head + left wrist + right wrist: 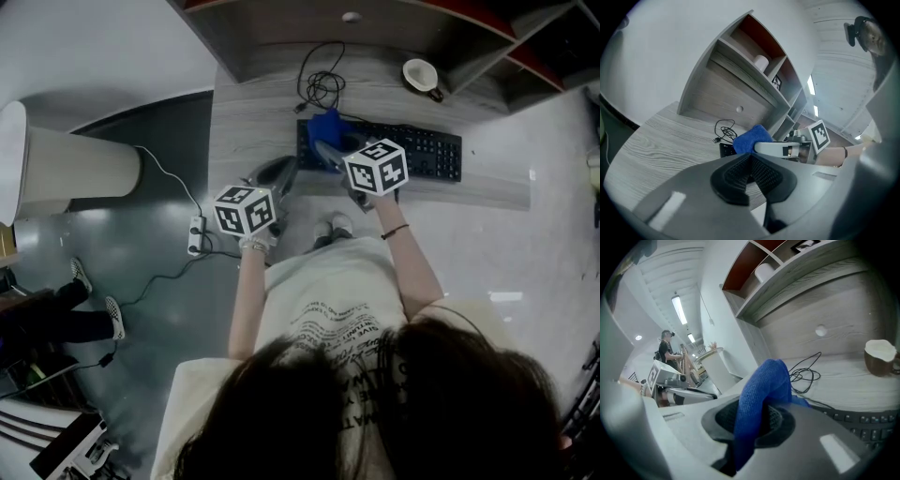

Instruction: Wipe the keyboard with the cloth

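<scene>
A black keyboard lies on the grey wooden desk. My right gripper is shut on a blue cloth at the keyboard's left end. In the right gripper view the cloth stands up between the jaws, with keys of the keyboard just beyond. My left gripper hovers at the desk's front edge, left of the keyboard, its pads shut together with nothing between them. From the left gripper view the cloth and the keyboard's corner lie ahead to the right.
A coiled black cable lies behind the keyboard and a brown cup stands at the back right. Shelves rise behind the desk. A power strip and a white cylindrical bin are on the floor to the left.
</scene>
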Demonstrator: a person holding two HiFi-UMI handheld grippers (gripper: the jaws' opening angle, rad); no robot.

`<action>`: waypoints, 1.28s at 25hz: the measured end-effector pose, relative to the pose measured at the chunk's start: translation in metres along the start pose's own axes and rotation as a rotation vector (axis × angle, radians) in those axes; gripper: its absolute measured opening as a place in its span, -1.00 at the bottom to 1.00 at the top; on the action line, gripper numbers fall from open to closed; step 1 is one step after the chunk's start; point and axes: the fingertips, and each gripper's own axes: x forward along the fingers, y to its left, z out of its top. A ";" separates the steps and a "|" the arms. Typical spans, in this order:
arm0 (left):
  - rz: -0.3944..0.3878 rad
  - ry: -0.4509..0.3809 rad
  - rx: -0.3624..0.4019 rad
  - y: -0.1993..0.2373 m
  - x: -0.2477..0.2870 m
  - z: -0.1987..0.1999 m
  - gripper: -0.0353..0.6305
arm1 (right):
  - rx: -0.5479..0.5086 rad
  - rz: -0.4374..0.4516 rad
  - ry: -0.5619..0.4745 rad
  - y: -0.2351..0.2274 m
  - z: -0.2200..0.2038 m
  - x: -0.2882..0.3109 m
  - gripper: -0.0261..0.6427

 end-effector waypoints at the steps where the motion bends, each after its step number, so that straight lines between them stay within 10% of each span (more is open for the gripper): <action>1: 0.004 -0.001 -0.002 0.001 -0.002 0.000 -0.88 | 0.000 0.005 0.002 0.002 0.000 0.002 -0.74; 32: 0.056 -0.034 -0.008 0.019 -0.034 -0.002 -0.88 | 0.010 0.096 0.003 0.035 0.000 0.031 -0.75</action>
